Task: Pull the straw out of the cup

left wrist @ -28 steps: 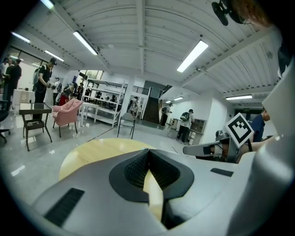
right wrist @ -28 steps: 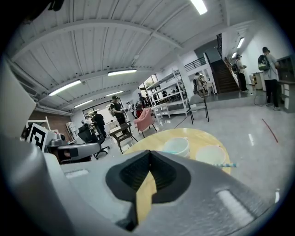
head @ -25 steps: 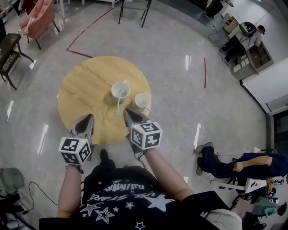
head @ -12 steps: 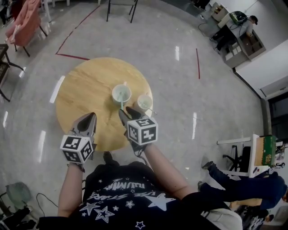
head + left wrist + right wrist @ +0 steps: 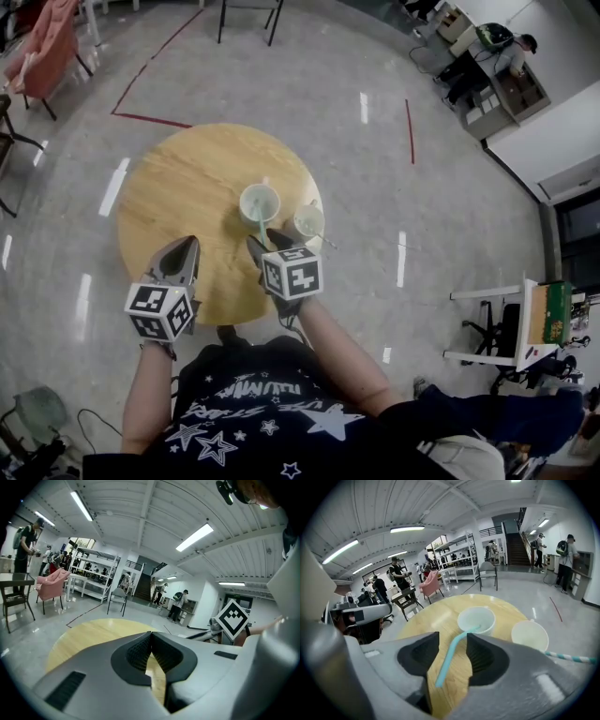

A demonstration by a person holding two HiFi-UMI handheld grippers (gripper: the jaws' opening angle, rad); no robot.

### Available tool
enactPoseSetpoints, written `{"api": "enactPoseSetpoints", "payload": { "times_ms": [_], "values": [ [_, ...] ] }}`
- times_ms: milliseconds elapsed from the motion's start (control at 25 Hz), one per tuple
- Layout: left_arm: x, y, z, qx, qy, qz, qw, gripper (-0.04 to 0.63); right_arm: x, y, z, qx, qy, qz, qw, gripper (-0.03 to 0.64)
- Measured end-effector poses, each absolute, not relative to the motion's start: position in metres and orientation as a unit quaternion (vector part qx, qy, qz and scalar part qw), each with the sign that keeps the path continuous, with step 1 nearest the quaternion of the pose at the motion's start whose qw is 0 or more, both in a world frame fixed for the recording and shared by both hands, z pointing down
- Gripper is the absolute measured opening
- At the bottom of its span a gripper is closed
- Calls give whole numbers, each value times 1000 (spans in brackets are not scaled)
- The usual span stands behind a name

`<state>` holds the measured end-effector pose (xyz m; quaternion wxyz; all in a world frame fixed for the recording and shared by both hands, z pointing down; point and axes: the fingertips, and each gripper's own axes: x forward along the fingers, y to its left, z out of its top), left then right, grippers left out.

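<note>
Head view, two cups (image 5: 260, 201) (image 5: 308, 221), two straws (image 5: 259, 225) (image 5: 569, 657)

The person wears a black short-sleeved T-shirt (image 5: 246, 380) printed across the front with white stars and white block lettering.

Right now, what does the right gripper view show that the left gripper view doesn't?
Only the right gripper view: the left cup and the right cup, and a teal straw running from the left cup between the right gripper's opening jaws, pads not pressing it. Only the left gripper view: the left gripper, jaws together on nothing, plus the other gripper's marker cube. Both: the round wooden table.
</note>
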<state>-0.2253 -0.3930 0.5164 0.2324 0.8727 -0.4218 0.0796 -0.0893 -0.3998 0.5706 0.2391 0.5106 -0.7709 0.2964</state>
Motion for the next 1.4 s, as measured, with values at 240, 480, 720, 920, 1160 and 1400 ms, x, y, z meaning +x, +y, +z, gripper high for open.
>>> {"api": "enactPoseSetpoints", "payload": {
  "times_ms": [240,480,720,920,1160,1400],
  "values": [
    [-236,-402,521,868,-427,76,242,6,-90,-409,578,515,-763,296,256,176],
    [-238,-403,521,866,-433,73,238,6,-84,-408,582,520,-753,291,279,84],
    [-238,-403,521,866,-434,75,238,6,-80,-410,582,528,-748,289,280,46],
    [-234,-397,518,865,-439,72,232,6,-70,-406,577,536,-748,284,271,31],
    [-222,-387,512,863,-444,70,229,6,-60,-399,569,531,-756,280,262,31],
    [-212,-375,508,860,-453,69,224,6,-55,-396,558,524,-769,269,248,31]
  ]
}}
